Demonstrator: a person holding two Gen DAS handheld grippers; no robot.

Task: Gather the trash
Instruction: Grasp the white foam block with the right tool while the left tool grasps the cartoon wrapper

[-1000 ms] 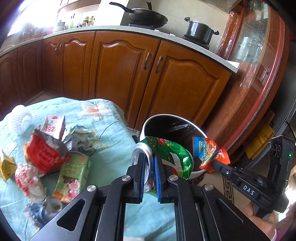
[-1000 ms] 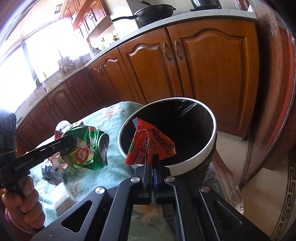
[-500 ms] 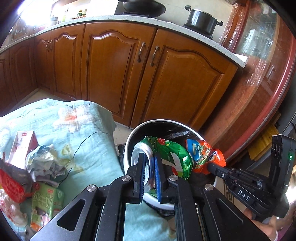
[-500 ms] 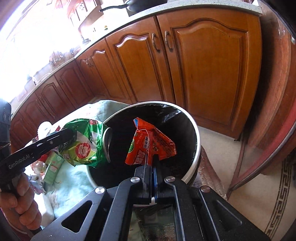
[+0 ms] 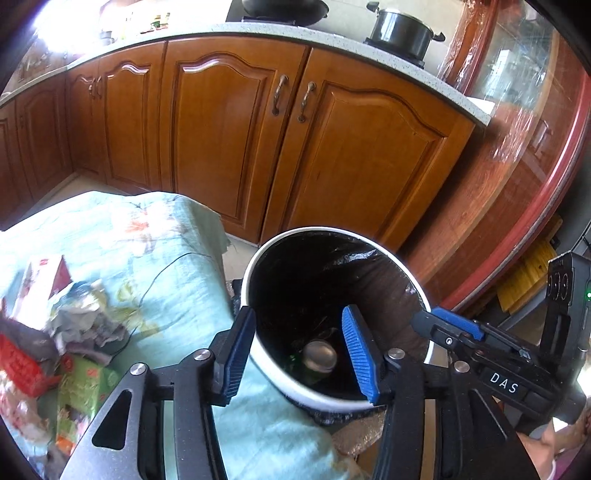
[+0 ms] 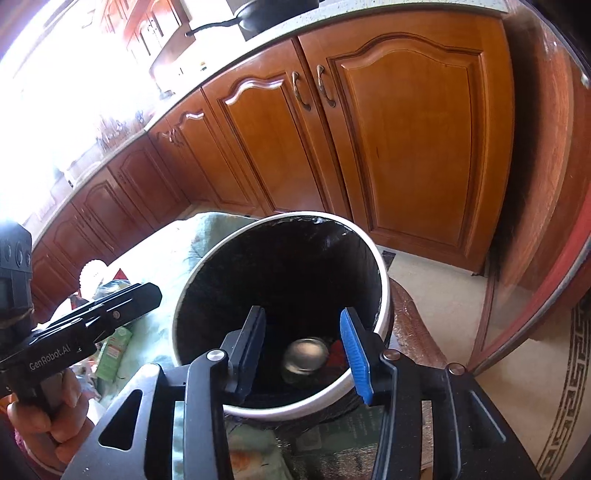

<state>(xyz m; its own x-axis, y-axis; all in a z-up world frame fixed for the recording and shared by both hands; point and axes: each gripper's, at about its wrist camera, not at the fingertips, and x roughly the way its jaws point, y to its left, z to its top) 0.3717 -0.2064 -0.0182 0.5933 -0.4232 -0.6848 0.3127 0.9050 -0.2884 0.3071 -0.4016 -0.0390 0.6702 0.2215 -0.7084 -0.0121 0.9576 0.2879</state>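
A white-rimmed trash bin (image 5: 258,363) with a black liner stands beside the table; it also shows in the right wrist view (image 6: 384,306). A crushed green can (image 5: 320,356) lies at its bottom, seen too in the right wrist view (image 6: 305,356), with a red snack wrapper (image 6: 337,355) next to it. My left gripper (image 5: 299,354) is open and empty over the bin's near rim. My right gripper (image 6: 306,354) is open and empty above the bin mouth. Several wrappers and cartons (image 5: 40,350) lie on the teal tablecloth (image 5: 177,266) at left.
Wooden kitchen cabinets (image 5: 236,125) run behind the bin. A glass-fronted wooden cabinet (image 5: 524,155) stands at right. A black pot (image 5: 400,31) and a pan sit on the counter. A patterned rug (image 6: 569,387) covers the floor at right.
Both grippers have opened over the bin. The green can and the red wrapper have dropped from them into the bin.
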